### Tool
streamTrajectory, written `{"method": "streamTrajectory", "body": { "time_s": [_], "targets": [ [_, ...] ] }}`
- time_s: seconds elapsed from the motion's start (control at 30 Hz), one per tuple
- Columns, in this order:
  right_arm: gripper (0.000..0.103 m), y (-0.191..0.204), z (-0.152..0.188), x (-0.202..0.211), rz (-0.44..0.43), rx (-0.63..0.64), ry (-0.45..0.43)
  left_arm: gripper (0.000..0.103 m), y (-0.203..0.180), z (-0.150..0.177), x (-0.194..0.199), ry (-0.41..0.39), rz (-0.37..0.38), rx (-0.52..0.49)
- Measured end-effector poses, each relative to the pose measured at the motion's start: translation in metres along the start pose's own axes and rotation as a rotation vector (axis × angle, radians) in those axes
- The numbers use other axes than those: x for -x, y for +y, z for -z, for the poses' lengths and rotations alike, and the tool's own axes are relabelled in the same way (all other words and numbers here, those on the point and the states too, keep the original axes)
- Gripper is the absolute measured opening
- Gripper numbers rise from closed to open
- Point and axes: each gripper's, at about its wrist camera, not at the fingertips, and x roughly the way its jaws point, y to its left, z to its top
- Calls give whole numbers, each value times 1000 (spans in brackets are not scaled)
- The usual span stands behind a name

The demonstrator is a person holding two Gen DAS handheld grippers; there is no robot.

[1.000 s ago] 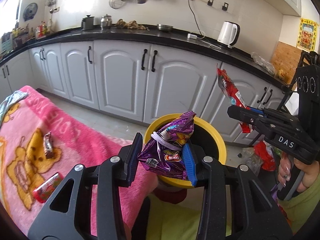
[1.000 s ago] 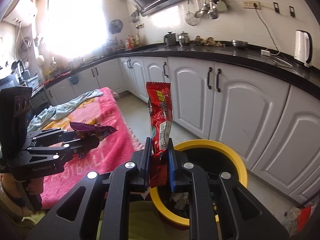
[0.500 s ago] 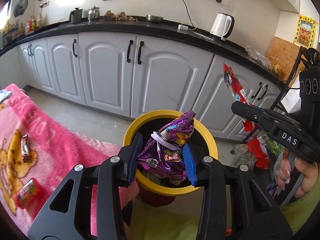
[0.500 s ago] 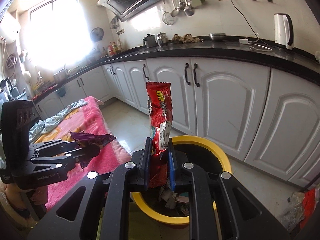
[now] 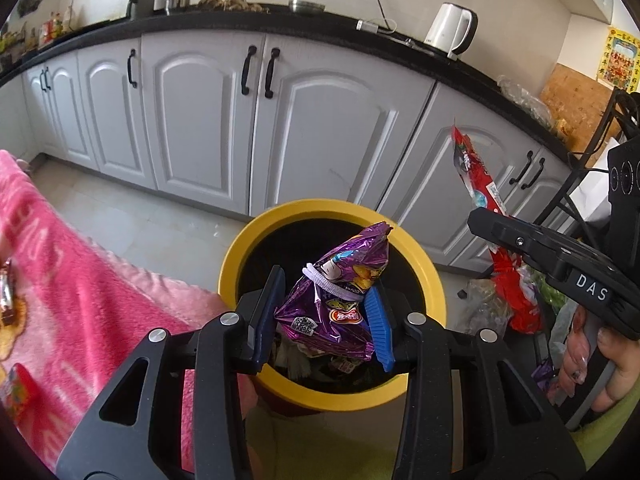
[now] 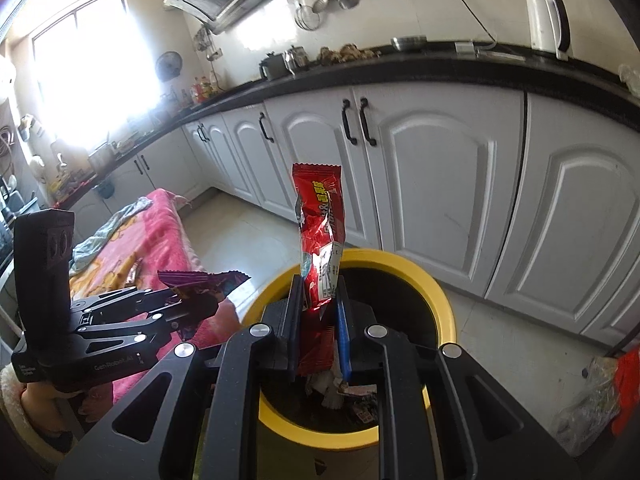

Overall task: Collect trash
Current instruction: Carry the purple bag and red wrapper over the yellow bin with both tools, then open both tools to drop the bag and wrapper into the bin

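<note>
Cabinets (image 5: 208, 120), white with black handles, run under a black countertop (image 6: 440, 64) along the far wall; a white kettle (image 5: 450, 30) stands on it. Pink blanket (image 5: 72, 292) covers the surface at the left, with a small red packet (image 5: 16, 390) near its lower edge and another wrapper (image 5: 6, 296) at the frame edge. Yellow-rimmed bin (image 5: 400, 396) sits on the tiled floor between blanket and cabinets, dark inside, with crumpled wrappers already at the bottom (image 6: 352, 392).

Left gripper (image 5: 320, 320) is over the bin mouth, its blue pads pinching a crumpled purple snack bag (image 5: 332, 300) that has a white band around its neck; the bag's tip points up and forward. Right gripper (image 6: 318, 320) is also above the bin opening, pressed onto the lower part of a long red wrapper (image 6: 320, 232), which stands roughly upright above the pads. A hand (image 5: 592, 356) grips the right tool's handle. Loose plastic bags (image 6: 592, 400) lie on the floor right of the bin.
</note>
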Motion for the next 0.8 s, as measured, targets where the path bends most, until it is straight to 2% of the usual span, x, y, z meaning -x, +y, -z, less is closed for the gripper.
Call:
{"method": "streamTrajectory", "body": {
  "time_s": [0.2,0.43,0.47,0.5,0.53,0.7,0.77,0.8],
  "targets": [
    [15,-11,7,-19,2,-40,53,33,5,2,-24,43,11,14],
    [22,-23,12,-34,6,-101,91,38,10,3,-40,68,11,27],
    [26,-26,13,-35,7,-115,94,41,11,4,-41,70,8,30],
    [37,-29,14,-35,13,-133,92,42,13,4,-42,73,4,36],
    [43,-31,14,-35,15,-143,89,43,14,5,-43,76,3,39],
    [45,-37,13,-32,21,-170,74,53,21,9,-43,91,-16,61],
    [47,-37,12,-30,26,-169,66,65,23,10,-40,88,-27,61],
    [47,-37,11,-29,27,-169,64,66,24,10,-38,87,-30,62]
  ]
}}
